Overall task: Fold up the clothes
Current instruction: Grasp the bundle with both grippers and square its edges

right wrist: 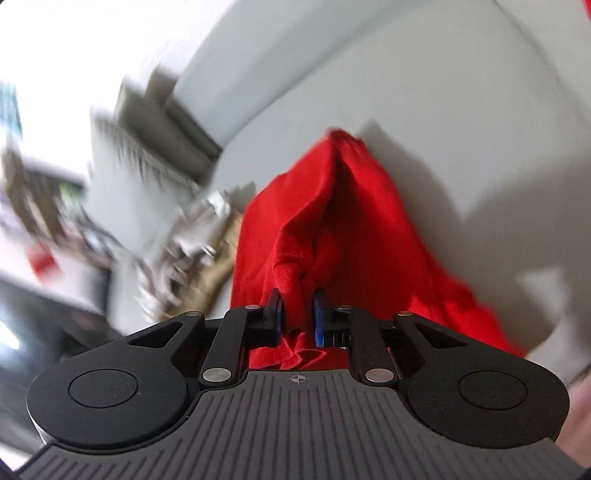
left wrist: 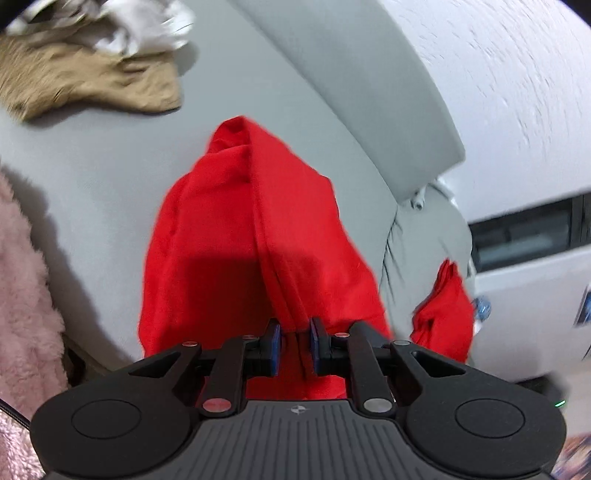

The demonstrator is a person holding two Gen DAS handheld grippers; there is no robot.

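A bright red garment (left wrist: 240, 240) hangs in folds over the grey sofa seat (left wrist: 110, 177). My left gripper (left wrist: 295, 326) is shut on a bunched edge of it, the cloth pinched between the blue pads. In the right wrist view the same red garment (right wrist: 351, 229) drapes down from my right gripper (right wrist: 298, 308), which is shut on a gathered fold of it. A further part of the red cloth (left wrist: 445, 310) shows at the right of the left wrist view, lifted off the seat.
A tan garment (left wrist: 92, 85) and white clothes (left wrist: 147, 29) lie heaped at the far end of the sofa. A pink fluffy fabric (left wrist: 22, 295) fills the left edge. The grey sofa backrest (left wrist: 369, 92) runs behind, and a blurred clothes pile (right wrist: 192, 251) shows left of the right gripper.
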